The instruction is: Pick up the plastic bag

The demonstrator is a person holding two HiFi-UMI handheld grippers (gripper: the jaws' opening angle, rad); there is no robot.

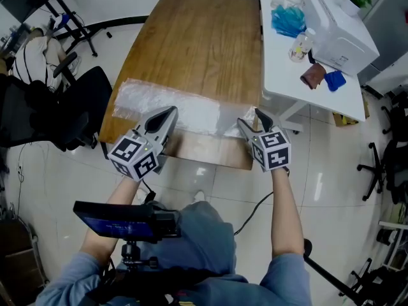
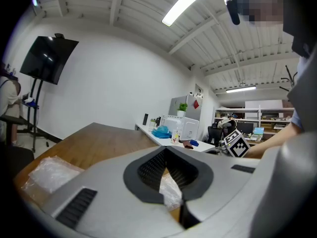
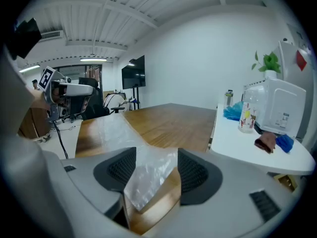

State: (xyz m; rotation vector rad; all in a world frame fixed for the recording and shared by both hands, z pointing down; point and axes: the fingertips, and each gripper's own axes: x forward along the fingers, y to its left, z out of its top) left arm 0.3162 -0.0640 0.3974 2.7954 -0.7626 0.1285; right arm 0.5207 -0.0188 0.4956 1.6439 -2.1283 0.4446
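Note:
A clear plastic bag lies flat along the near edge of the wooden table. My right gripper is at the bag's right corner. In the right gripper view its jaws stand wide apart, with the bag's corner lying loose between the pads and touching neither. My left gripper hovers over the middle of the bag with its tips together. In the left gripper view crumpled bag shows through the gap behind the tips, and the rest of the bag lies to the left.
A white table adjoins the wooden one on the right and carries a white appliance, a blue cloth and small items. A black chair stands left of the table. A dark screen sits on the person's chest.

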